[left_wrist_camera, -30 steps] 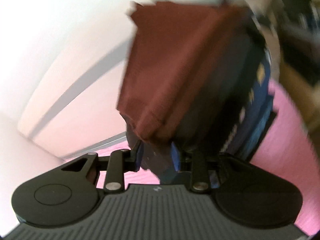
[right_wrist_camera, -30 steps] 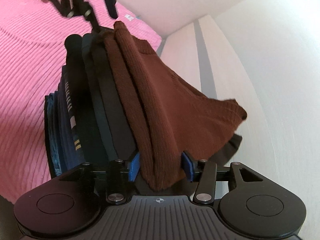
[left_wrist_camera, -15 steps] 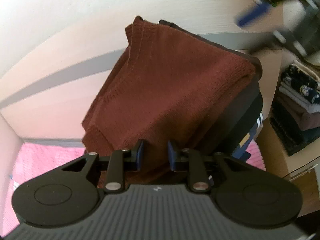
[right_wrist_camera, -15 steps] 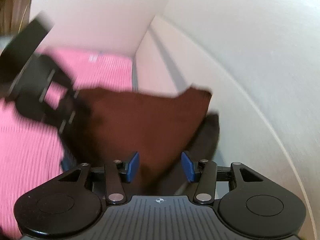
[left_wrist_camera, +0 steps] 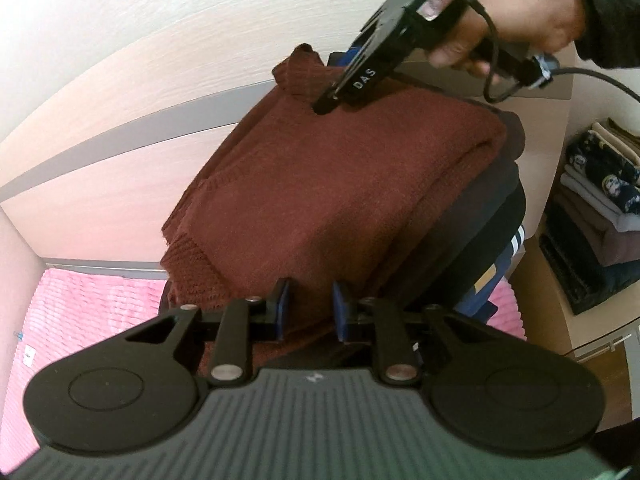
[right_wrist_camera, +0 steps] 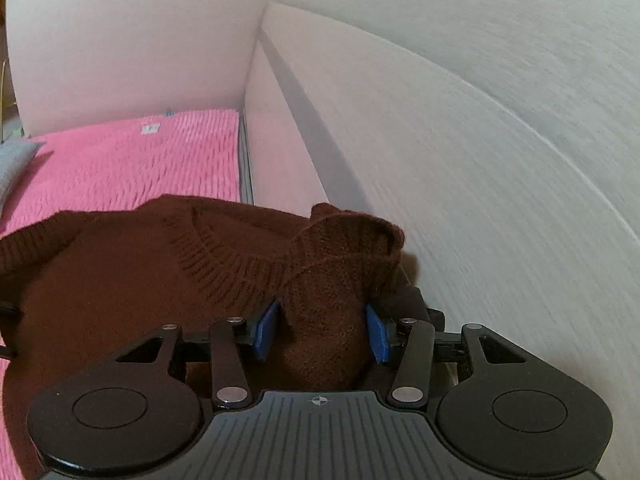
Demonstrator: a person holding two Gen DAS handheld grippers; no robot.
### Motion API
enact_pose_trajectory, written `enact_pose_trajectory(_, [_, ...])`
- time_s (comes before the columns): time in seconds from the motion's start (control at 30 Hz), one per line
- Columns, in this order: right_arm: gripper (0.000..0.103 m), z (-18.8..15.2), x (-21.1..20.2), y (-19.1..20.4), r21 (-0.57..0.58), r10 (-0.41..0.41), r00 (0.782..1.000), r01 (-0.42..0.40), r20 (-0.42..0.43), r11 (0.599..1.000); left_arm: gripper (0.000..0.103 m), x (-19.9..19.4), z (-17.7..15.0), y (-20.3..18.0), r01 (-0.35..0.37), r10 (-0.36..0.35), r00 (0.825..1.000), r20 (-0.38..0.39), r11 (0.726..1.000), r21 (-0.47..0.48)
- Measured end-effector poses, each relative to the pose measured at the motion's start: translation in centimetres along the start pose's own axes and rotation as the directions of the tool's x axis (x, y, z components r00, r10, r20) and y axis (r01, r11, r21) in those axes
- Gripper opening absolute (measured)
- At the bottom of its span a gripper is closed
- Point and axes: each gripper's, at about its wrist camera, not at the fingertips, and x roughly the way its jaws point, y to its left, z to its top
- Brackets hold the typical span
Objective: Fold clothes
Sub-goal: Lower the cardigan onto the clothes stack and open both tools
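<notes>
1. Left gripper (left_wrist_camera: 308,306): jaws had just been closing, now pinched on the near edge of the sweater (left_wrist_camera: 340,184).
2. Right gripper (right_wrist_camera: 320,330): blue pads (right_wrist_camera: 266,330) clamped on a bunched fold of the sweater (right_wrist_camera: 326,276) at its far corner, wider grip than the left.
3. Right hand (left_wrist_camera: 520,20) showed in the left view, wrapped round its gripper (left_wrist_camera: 324,104) handle, cable trailing off it.
4. Sweater was folded, top of a stack of dark clothes (left_wrist_camera: 492,216), ribbed collar (right_wrist_camera: 224,256) facing the right camera.
5. Stack sat on the pink blanket (right_wrist_camera: 132,164), close to the pale wall (right_wrist_camera: 500,140).
6. More folded clothes (left_wrist_camera: 596,184) sat on a shelf, well apart to the right in the left view.
</notes>
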Motion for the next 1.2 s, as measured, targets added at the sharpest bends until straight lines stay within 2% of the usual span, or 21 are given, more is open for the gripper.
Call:
enact_pose_trajectory(0.13, [0.048, -0.3, -3.4, 0.4, 0.024, -0.017, 0.999, 0.016, 0.043, 1.0, 0.022, -1.3, 0.2, 0.4, -0.026, 0.028, 0.999, 0.044, 0.999, -0.034])
enact_pose_trajectory(0.2, [0.048, -1.5, -6.1, 1.1, 0.07, -0.023, 0.996, 0.017, 0.087, 0.997, 0.032, -2.3, 0.0, 0.9, -0.051, 0.058, 0.995, 0.079, 0.995, -0.085])
enact_pose_trajectory(0.3, [0.048, -4.0, -9.7, 2.7, 0.161, 0.015, 0.992, -0.036, 0.129, 0.986, 0.04, -3.4, -0.6, 2.0, -0.086, 0.108, 0.988, 0.108, 0.977, -0.197])
enact_pose_trajectory(0.43, [0.048, -7.1, -10.7, 5.3, 0.189, 0.071, 0.994, -0.086, 0.081, 0.978, 0.041, -1.9, -1.7, 2.7, -0.072, 0.087, 0.995, 0.044, 0.958, -0.278])
enact_pose_trajectory(0.57, [0.049, -8.3, -13.7, 5.2, 0.259, 0.052, 0.991, -0.084, 0.127, 0.962, 0.045, -1.8, -2.2, 1.5, -0.096, 0.109, 0.993, 0.039, 0.962, -0.254])
enact_pose_trajectory(0.6, [0.049, -8.5, -14.5, 5.1, 0.281, 0.05, 0.989, -0.088, 0.139, 0.956, 0.05, -2.2, -2.3, 1.4, -0.1, 0.115, 0.992, 0.044, 0.959, -0.264])
enact_pose_trajectory(0.63, [0.058, -8.8, -15.3, 5.0, 0.302, 0.047, 0.987, -0.091, 0.152, 0.949, 0.055, -2.5, -2.3, 1.3, -0.104, 0.122, 0.991, 0.049, 0.956, -0.274])
enact_pose_trajectory(0.67, [0.077, -9.0, -16.1, 5.0, 0.321, 0.043, 0.985, -0.094, 0.164, 0.942, 0.063, -2.9, -2.6, 1.3, -0.104, 0.124, 0.991, 0.05, 0.949, -0.296])
enact_pose_trajectory(0.7, [0.082, -9.5, -16.8, 5.3, 0.332, 0.034, 0.984, -0.092, 0.177, 0.939, 0.065, -3.3, -3.0, 1.2, -0.104, 0.126, 0.991, 0.047, 0.94, -0.325])
enact_pose_trajectory(0.83, [0.083, -11.1, -18.3, 7.1, 0.374, 0.034, 0.983, -0.099, 0.178, 0.922, 0.067, -4.9, -4.8, 0.5, -0.101, 0.131, 0.991, 0.037, 0.888, -0.448])
enact_pose_trajectory(0.9, [0.083, -12.0, -19.2, 8.2, 0.38, 0.029, 0.986, -0.091, 0.165, 0.92, 0.079, -5.8, -5.7, 0.2, -0.1, 0.143, 0.989, 0.044, 0.855, -0.509])
enact_pose_trajectory(1.0, [0.083, -13.1, -19.8, 10.1, 0.385, 0.0, 0.993, -0.045, 0.116, 0.922, 0.088, -7.3, -7.2, -0.2, -0.094, 0.16, 0.985, 0.058, 0.798, -0.595])
enact_pose_trajectory(1.1, [0.083, -14.6, -21.7, 12.2, 0.427, -0.058, 0.994, 0.011, 0.097, 0.904, 0.094, -9.1, -8.6, -0.5, -0.104, 0.195, 0.979, 0.057, 0.723, -0.683])
enact_pose_trajectory(1.13, [0.083, -15.0, -22.4, 13.2, 0.435, -0.078, 0.993, 0.031, 0.091, 0.9, 0.095, -9.6, -9.1, -0.9, -0.095, 0.192, 0.979, 0.063, 0.711, -0.696])
enact_pose_trajectory(1.2, [0.084, -15.9, -23.7, 15.1, 0.45, -0.118, 0.99, 0.07, 0.078, 0.89, 0.095, -10.5, -9.9, -1.7, -0.071, 0.174, 0.981, 0.081, 0.722, -0.689])
